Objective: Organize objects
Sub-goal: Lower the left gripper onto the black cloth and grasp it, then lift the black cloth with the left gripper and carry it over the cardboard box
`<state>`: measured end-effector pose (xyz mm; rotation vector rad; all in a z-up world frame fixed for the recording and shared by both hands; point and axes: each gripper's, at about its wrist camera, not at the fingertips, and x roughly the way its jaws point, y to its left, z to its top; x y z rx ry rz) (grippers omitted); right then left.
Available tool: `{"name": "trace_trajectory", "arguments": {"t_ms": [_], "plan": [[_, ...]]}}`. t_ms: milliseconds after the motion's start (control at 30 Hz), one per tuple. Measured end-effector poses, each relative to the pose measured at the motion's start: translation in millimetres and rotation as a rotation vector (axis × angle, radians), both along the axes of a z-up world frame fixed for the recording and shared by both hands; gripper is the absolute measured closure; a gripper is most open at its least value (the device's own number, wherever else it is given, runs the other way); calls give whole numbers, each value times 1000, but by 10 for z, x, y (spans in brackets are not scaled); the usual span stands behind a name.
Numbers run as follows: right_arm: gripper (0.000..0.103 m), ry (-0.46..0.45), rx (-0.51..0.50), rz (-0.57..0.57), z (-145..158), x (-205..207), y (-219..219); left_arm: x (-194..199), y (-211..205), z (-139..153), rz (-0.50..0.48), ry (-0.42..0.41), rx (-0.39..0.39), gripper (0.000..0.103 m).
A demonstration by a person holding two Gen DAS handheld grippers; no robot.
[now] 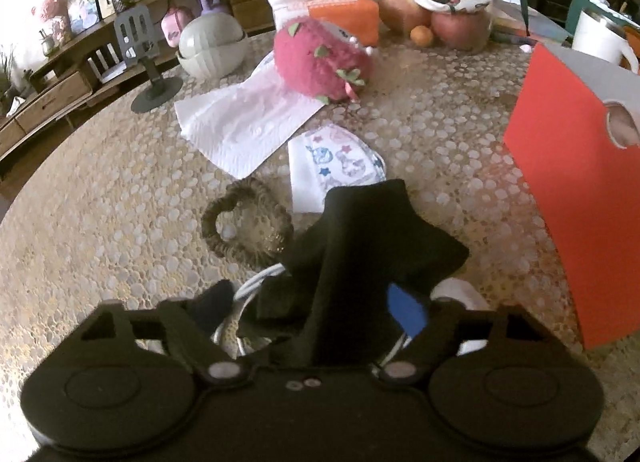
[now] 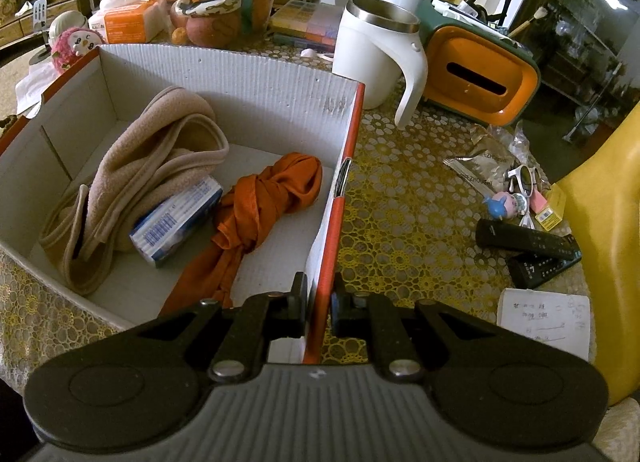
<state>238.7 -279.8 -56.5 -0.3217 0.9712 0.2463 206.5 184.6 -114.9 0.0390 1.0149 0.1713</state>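
Your right claw (image 2: 320, 308) pinches the box wall (image 2: 326, 246), scarf (image 2: 260, 201) just ahead inside, while your left claw (image 1: 320, 318) is spread around a black cloth (image 1: 360, 246), hair tie (image 1: 246, 221) ahead-left.

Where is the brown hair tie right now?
In the left wrist view the brown hair tie lies on the table, just left of the black cloth and below the white napkin.
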Motion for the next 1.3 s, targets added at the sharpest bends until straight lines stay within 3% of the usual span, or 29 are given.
{"name": "trace_trajectory", "arguments": {"t_ms": [100, 167, 300, 367, 467, 667, 867, 1100, 1300], "plan": [[92, 0, 0, -2, -1, -1, 2, -2, 46, -32, 12, 6, -45, 39], [92, -1, -1, -1, 0, 0, 0, -9, 77, -33, 27, 1, -69, 54], [92, 1, -4, 0, 9, -3, 1, -41, 133, 15, 36, -22, -115, 75], [92, 1, -4, -1, 9, -2, 1, -35, 166, 25, 42, -8, -142, 91], [92, 0, -4, -1, 9, -3, 0, -33, 187, 56, 49, -10, -151, 98], [92, 0, -5, 0, 7, -4, 4, -50, 182, 201, 48, -27, -142, 101], [92, 0, -6, 0, 12, -5, 7, -127, 152, 628, 19, -92, -133, 101], [92, -1, -5, 0, 14, -4, 13, -191, -16, 1076, -48, -158, -138, 101], [92, 0, -6, 0, 15, 8, 26, -188, -327, 1292, -126, -200, -167, 101]]}}
